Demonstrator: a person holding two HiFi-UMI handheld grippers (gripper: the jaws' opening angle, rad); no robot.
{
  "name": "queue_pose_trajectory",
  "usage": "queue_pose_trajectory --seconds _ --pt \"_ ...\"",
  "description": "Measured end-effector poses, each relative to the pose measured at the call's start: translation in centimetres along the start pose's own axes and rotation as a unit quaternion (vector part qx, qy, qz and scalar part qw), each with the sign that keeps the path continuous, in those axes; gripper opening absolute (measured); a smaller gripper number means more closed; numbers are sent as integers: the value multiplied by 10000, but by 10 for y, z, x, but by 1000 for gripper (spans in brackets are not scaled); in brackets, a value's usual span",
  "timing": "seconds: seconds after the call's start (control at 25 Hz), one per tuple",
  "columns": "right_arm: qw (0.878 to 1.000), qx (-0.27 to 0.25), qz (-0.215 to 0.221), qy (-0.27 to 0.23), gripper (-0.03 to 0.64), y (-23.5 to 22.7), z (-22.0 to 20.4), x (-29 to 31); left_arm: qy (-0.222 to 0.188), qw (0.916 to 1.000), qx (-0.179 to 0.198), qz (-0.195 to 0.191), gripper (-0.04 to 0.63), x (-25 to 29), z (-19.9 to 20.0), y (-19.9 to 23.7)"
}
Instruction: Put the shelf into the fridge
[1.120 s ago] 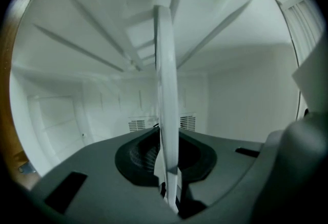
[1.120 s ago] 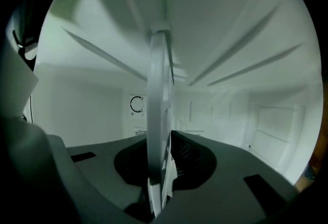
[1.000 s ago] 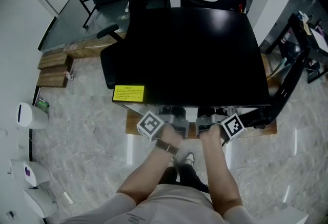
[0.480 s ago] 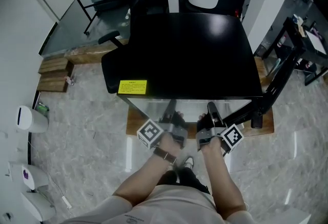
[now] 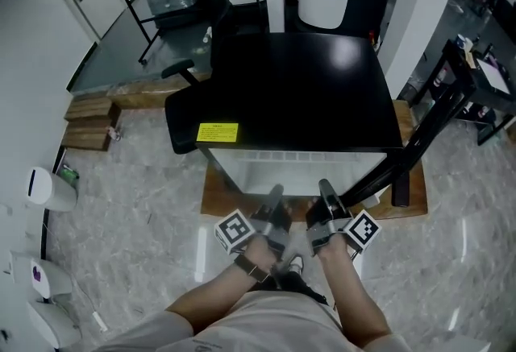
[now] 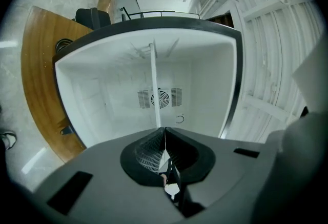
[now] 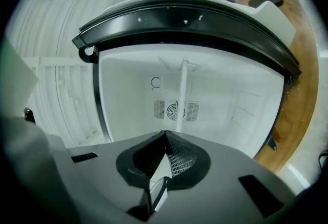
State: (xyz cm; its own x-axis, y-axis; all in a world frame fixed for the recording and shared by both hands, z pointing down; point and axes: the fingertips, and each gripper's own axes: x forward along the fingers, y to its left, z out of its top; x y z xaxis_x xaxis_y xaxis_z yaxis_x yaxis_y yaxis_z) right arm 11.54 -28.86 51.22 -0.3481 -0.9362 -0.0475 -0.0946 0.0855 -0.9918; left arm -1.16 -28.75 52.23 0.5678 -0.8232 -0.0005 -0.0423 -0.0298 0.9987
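The fridge [image 5: 306, 84] has a black top and a white inside, and its door [image 5: 419, 133] swings open to the right. A thin clear shelf [image 6: 152, 79] shows edge-on as a pale line that runs from my jaws into the white cavity; the shelf [image 7: 181, 95] looks the same in the right gripper view. My left gripper [image 5: 274, 201] and right gripper [image 5: 326, 193] sit side by side before the opening, each shut on the shelf's near edge. The jaws of the left gripper [image 6: 163, 133] and of the right gripper [image 7: 165, 136] pinch that edge. In the head view the shelf is hard to make out.
The fridge stands on a wooden platform [image 5: 216, 199] on a marble floor. A black office chair [image 5: 189, 113] is at its left. A fan vent [image 6: 160, 98] is on the back wall inside. The ribbed inner side of the door [image 6: 271, 64] is at the right.
Both grippers have drawn back from under the fridge's front edge toward the person, still side by side. More of the white inside shows now.
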Motion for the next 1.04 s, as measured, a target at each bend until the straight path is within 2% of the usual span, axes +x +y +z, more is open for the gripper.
queue_pose_trajectory --seconds 0.16,0.28,0.4,1.04 --pt "9995 -61 20 302 23 8 -18 -13 153 9999 -24 -43 6 -18 -16 -10" --pt "9995 -50 -87 292 21 4 -19 -19 264 9996 85 -102 6 -17 -24 -18" --pt "9995 -120 -14 307 21 10 -17 -16 277 9992 148 -240 6 -11 -24 -27" --pt "9993 -197 69 308 21 26 -23 -10 296 9992 180 -220 6 -15 -19 -34"
